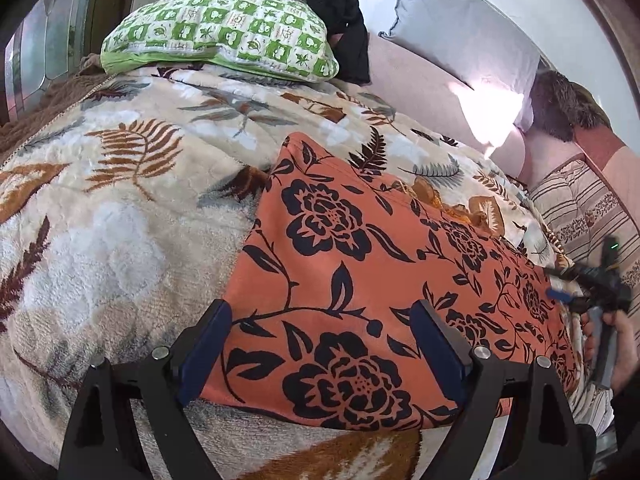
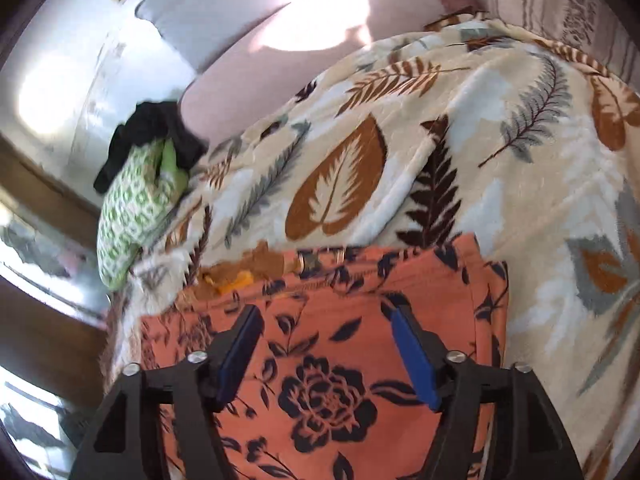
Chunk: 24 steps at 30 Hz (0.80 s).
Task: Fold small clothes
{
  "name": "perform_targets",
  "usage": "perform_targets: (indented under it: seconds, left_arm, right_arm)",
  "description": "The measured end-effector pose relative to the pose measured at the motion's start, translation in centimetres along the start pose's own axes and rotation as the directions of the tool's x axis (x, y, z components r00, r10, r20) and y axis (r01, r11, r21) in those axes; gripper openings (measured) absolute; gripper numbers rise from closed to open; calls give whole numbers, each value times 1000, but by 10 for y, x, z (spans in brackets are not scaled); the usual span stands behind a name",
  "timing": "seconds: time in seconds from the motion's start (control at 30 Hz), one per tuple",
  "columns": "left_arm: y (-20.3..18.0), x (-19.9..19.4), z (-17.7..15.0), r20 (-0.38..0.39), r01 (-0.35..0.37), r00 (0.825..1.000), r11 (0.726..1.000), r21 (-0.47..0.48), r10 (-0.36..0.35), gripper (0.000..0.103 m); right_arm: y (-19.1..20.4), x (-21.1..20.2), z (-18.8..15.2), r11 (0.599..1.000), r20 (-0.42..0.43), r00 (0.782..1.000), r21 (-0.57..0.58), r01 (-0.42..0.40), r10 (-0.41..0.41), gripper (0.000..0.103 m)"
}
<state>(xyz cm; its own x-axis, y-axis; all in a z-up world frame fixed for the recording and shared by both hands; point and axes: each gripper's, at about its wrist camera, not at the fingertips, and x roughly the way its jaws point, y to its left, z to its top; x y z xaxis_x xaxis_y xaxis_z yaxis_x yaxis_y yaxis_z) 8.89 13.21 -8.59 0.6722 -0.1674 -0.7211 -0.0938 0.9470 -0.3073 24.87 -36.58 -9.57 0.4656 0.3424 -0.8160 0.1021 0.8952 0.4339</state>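
we count one orange cloth (image 1: 360, 264) with black flowers, spread flat on one leaf-patterned blanket (image 1: 120, 208), and we take the cloth as our landmark. beyond the cloth's far edge lie one green checked pillow (image 1: 224, 32) with one black garment (image 1: 320, 4) draped over it, one grey cushion (image 1: 464, 20) and one pink cushion (image 1: 420, 88). there are two grippers, each with two blue-padded fingers.

the left wrist view shows things the other does not: the right gripper (image 1: 560, 294) itself, small and blurred at the cloth's right end with a hand (image 1: 616, 352) on its handle, plus a striped quilt (image 1: 588, 216) and a brown furry thing (image 1: 560, 108) past that end. the right wrist view alone shows a patch of yellow-orange fabric (image 2: 236, 276) at the cloth's far edge, and it is motion-blurred.

the left gripper (image 1: 324, 344) has its fingers spread wide and released, holding nothing; the cloth's near left corner lies between and beneath them, its left edge just beside the left finger. in its own view the right gripper (image 2: 328, 352) is likewise spread and empty, with the cloth (image 2: 340, 360) lying under and between its fingers and the cloth's far edge just past the fingertips. we cannot tell whether either gripper's pads touch the cloth.
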Motion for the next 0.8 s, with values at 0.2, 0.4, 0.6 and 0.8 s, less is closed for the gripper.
perform_targets:
  seconds: [0.2,0.4,0.6,0.8]
  left_arm:
    - [7,-13,-1,61,-71,996,997,-5,71,91]
    - [-6,-30,-3,124,-46,991,998,43,40,91]
    - [9,-60,1,258,-152,954,988,-20,152,91]
    - [55,-63,7,228,-189,947,965,-180,227,91]
  right_arm:
    - [2,-23,-4,997,31,999,61,40,-42,68]
    - [103,-27,-18,983,-82,989,-128,-135,125,71]
    - [221,30,-44,911,-313,887,-126,-393,339,71]
    - [323,128,-56,835,-437,747,15,-551,501,71]
